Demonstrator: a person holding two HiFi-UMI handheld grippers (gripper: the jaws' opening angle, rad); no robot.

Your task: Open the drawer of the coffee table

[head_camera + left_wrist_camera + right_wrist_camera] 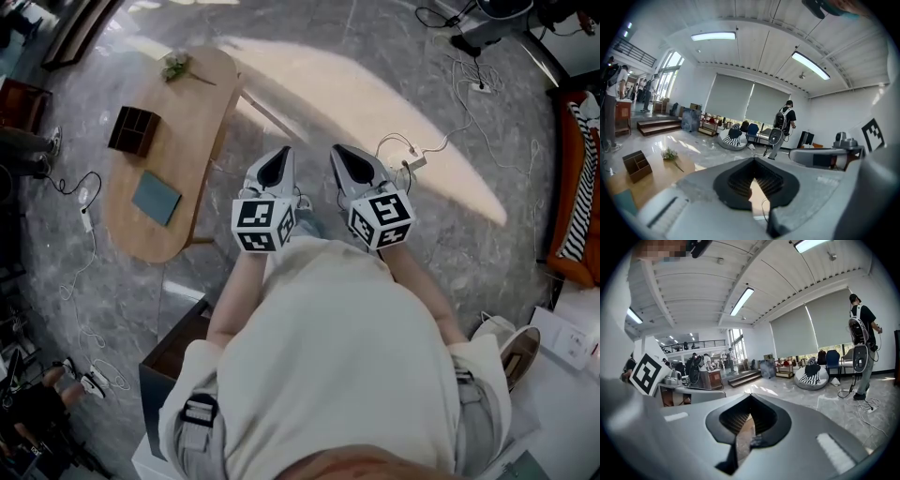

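Note:
The coffee table (178,150) is a long oval of light wood at the left in the head view. On it lie a brown compartment box (131,129), a teal book (156,197) and a flower sprig (178,67). I cannot make out its drawer from here. My left gripper (275,169) and right gripper (356,169) are held side by side over the marble floor, right of the table and apart from it. Both are shut with nothing between the jaws. In the left gripper view the shut left gripper (754,161) has the table (661,176) low at the left. In the right gripper view the right gripper (750,399) is shut too.
Cables and a power strip (412,161) lie on the floor ahead of the grippers. An orange sofa (577,187) stands at the right edge, a dark box (173,361) near my left leg. A person with a backpack (780,126) and a striped beanbag (733,138) are far across the room.

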